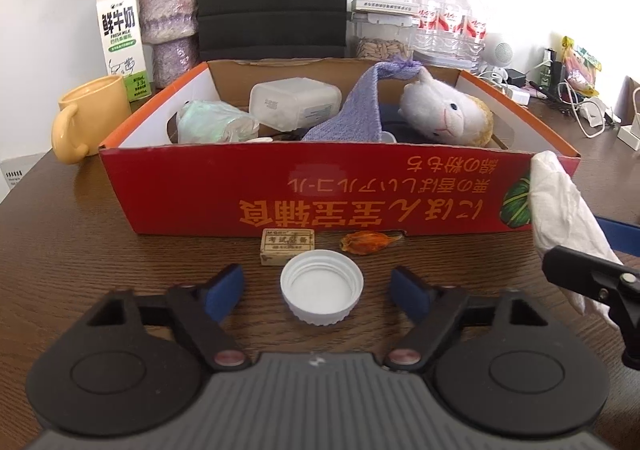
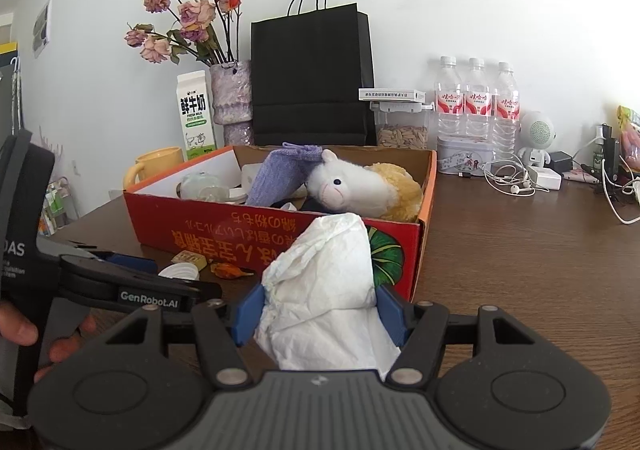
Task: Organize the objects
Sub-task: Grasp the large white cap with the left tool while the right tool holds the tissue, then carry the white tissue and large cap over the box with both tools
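Dark wood-grain tabletop (image 1: 80, 250) carries a shallow red cardboard box (image 1: 320, 190) printed with orange lettering, and inside it lie a white and tan plush sheep (image 1: 444, 114), a lilac knitted cloth (image 1: 356, 110), a frosted plastic container (image 1: 294, 102) and a crumpled pale-green plastic wrap (image 1: 212, 122). Right claw (image 2: 318, 314) pinches a crumpled white tissue (image 2: 324, 282) between its blue pads, holding it just in front of the box's near right corner. Left claw (image 1: 318, 292) is spread, its pads flanking an upturned white ribbed bottle cap (image 1: 322, 292) on the tabletop without touching it. Just beyond the cap, against the box wall, sit a small tan eraser (image 1: 287, 246) and an orange scrap (image 1: 368, 242), perhaps a sweet wrapper.
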